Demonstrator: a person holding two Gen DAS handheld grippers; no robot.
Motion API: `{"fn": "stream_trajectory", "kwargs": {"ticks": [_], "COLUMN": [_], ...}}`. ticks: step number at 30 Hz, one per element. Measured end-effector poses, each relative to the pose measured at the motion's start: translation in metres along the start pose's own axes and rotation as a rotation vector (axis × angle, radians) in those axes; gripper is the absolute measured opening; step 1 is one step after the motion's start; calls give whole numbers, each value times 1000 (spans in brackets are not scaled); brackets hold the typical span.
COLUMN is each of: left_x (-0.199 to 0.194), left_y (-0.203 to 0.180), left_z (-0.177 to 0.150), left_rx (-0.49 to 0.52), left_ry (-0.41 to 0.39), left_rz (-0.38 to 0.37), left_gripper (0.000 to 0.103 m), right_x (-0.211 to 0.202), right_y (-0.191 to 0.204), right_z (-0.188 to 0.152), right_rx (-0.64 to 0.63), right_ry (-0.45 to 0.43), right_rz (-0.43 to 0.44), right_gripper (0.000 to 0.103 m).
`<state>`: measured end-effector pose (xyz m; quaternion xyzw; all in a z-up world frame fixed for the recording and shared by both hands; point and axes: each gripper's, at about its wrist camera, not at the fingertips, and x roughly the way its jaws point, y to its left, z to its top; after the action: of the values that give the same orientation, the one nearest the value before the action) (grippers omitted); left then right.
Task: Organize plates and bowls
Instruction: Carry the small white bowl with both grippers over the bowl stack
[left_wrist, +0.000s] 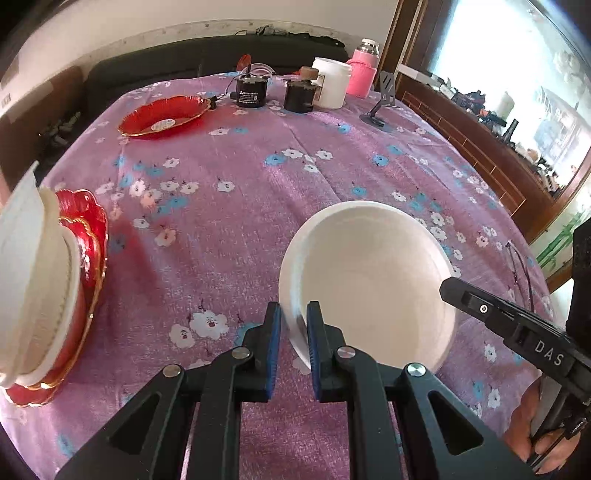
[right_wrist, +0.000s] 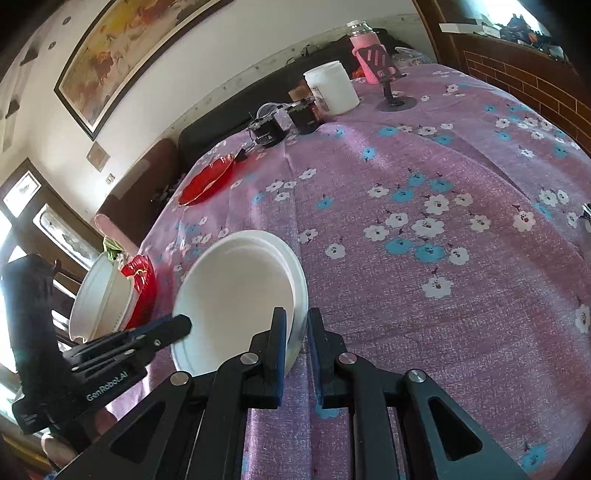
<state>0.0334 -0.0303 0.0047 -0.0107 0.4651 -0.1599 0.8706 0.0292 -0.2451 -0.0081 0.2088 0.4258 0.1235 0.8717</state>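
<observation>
1. A white bowl, plain and smooth inside, was held tilted above the purple flowered cloth, gripped at opposite edges of its rim. In the right wrist view a second white rim showed just behind its edge, so it may have been two nested pieces; this could not be settled.
2. A stack stood at the desk's left edge: white bowls nested together on a red plate with a scalloped, gold-trimmed rim. The fisheye view made the stack look steeply tilted.
3. A second red scalloped plate with a gold rim lay flat and alone at the far side, well apart from the stack, with a pale label at its centre.
</observation>
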Motion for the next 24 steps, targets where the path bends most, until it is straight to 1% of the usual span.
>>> {"fn": "stream_trajectory", "kwargs": {"ticks": [3, 4, 5, 7, 10, 12, 13, 16, 21, 24], "left_x": [0, 0, 1, 1, 1, 0, -1, -8, -18, -22], "left_y": [0, 0, 0, 1, 0, -4, -6, -12, -10, -8], "left_z": [-1, -1, -1, -2, -3, -5, -6, -9, -10, -11], "left_rx": [6, 8, 8, 5, 12, 29, 40, 69, 73, 76], "left_ry": [-18, -20, -26, -39, -47, -53, -57, -89, -115, -125], "left_rz": [-25, -37, -47, -45, -37, -37, -32, 1, 6, 28], "left_gripper": [15, 18, 24, 26, 26, 19, 12, 13, 13, 13], "right_x": [-2, -2, -3, -4, -4, -4, -5, -8, -19, -22], "right_y": [0, 1, 2, 3, 6, 7, 8, 12, 21, 27], "right_z": [-2, -3, -3, -6, -9, -11, -12, -13, -11, -13], "right_rx": [-6, -12, -15, -27, -45, -49, -49, -58, -74, -88], "right_ry": [0, -2, -4, -9, -16, -28, -32, -42, -61, -63], "right_rz": [-21, -31, -34, -47, -83, -99, -101, -114, -112, -109], "right_gripper": [14, 14, 14, 14, 13, 12, 12, 12, 12, 12]}}
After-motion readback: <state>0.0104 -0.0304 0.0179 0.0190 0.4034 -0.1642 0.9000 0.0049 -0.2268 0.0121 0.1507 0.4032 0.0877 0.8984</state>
